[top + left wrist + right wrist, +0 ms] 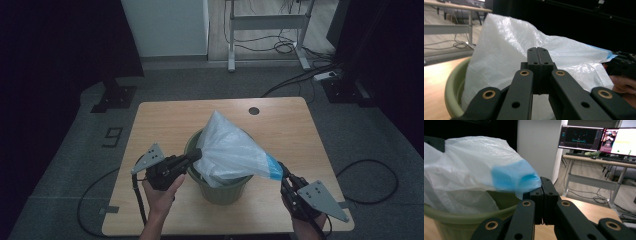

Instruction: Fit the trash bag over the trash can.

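Left claw [196, 155]: jaws pressed flat together in the left gripper view; we read it as pinching the bag's left edge, just over the bin's near-left rim.
Bag [231, 150]: white plastic liner, its lower part down inside the bin, its upper part pulled up and stretched sideways between our two claws; long axis runs left to right across the tabletop, rising to a peak at the far side.
Bin [220, 192]: green, round, upright, standing near the front middle of the tabletop [165, 120], between our hands.
Blue band [274, 167]: the bag's coloured hem, at its right corner, out beyond the bin's right rim.
Right claw [283, 175]: jaws closed on that blue corner, clearly gripped in the right gripper view.
Relation for the next move: the bag mouth lies between the claws, each hand nearest its own side; how much film the left jaws actually hold we cannot quite tell, since they hide the pinch point.
Judgement: we would spread the mouth outward and down over the rim.
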Demonstrator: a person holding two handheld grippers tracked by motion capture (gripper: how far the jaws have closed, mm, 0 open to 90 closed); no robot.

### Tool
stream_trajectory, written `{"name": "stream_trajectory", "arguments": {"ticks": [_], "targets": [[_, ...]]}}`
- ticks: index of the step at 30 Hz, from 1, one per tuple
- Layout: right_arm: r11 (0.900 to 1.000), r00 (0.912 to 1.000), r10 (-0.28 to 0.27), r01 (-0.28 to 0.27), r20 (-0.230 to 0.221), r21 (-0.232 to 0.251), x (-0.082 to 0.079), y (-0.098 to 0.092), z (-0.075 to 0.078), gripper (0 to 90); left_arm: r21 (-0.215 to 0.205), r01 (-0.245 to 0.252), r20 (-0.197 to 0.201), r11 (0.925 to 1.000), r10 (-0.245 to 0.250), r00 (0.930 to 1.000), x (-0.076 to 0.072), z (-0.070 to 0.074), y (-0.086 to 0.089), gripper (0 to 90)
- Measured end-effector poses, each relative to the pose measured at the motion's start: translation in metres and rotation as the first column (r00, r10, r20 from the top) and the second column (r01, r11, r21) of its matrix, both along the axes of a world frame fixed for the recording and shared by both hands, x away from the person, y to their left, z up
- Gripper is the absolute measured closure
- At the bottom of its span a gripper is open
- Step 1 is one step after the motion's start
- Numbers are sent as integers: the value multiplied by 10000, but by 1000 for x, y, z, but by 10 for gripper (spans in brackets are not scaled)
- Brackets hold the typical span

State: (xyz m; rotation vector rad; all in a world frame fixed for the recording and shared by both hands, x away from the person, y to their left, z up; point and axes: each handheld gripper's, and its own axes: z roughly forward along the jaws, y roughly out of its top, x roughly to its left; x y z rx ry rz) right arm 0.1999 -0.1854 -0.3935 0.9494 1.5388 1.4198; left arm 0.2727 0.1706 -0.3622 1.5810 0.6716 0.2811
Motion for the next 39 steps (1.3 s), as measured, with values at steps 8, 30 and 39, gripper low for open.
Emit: {"name": "stream_trajectory", "arguments": {"ticks": [8,30,39], "targets": [[9987,9983,-485,489,323,-112,12,-12,12,873,-389,-457,320,9982,469,9984,4,12,14,898],[9957,9938,-900,884,-649,-272,65,-36,-6,690,-590,-1494,-666,9870,1454,9871,0,-26,66,898],[9984,9908,-64,140,-1353,552,42,-59,-3,409,-671,-1566,-849,9854,1508,9849,0,-34,65,898]]}}
